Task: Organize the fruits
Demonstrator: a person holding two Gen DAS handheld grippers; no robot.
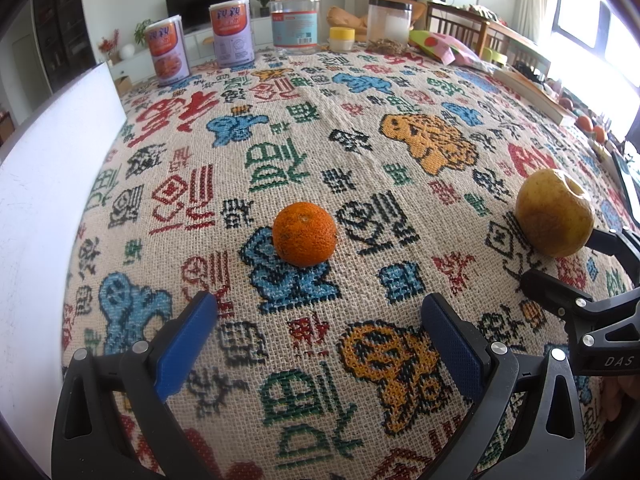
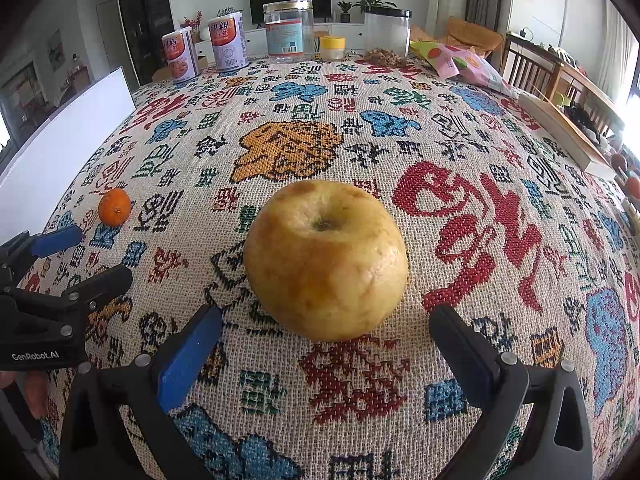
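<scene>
A small orange mandarin (image 1: pixel 304 234) sits on the patterned tablecloth (image 1: pixel 360 128), a short way ahead of my left gripper (image 1: pixel 320 312), which is open and empty. A yellow apple (image 2: pixel 326 260) lies on the cloth just ahead of my right gripper (image 2: pixel 326 320), which is open and empty, its fingertips level with the apple's near side. The apple also shows at the right of the left wrist view (image 1: pixel 554 214), with the right gripper (image 1: pixel 560 260) beside it. The mandarin (image 2: pixel 115 207) and the left gripper (image 2: pixel 96 252) show at the left of the right wrist view.
A white board (image 1: pixel 52 184) stands along the table's left edge. At the far edge stand two cans (image 1: pixel 232 32), a clear jar (image 1: pixel 295 20), a yellow-lidded tub (image 1: pixel 341 39), a black-lidded jar (image 1: pixel 389 20) and snack bags (image 2: pixel 460 60). A tray with more fruit (image 1: pixel 584 122) is at the right.
</scene>
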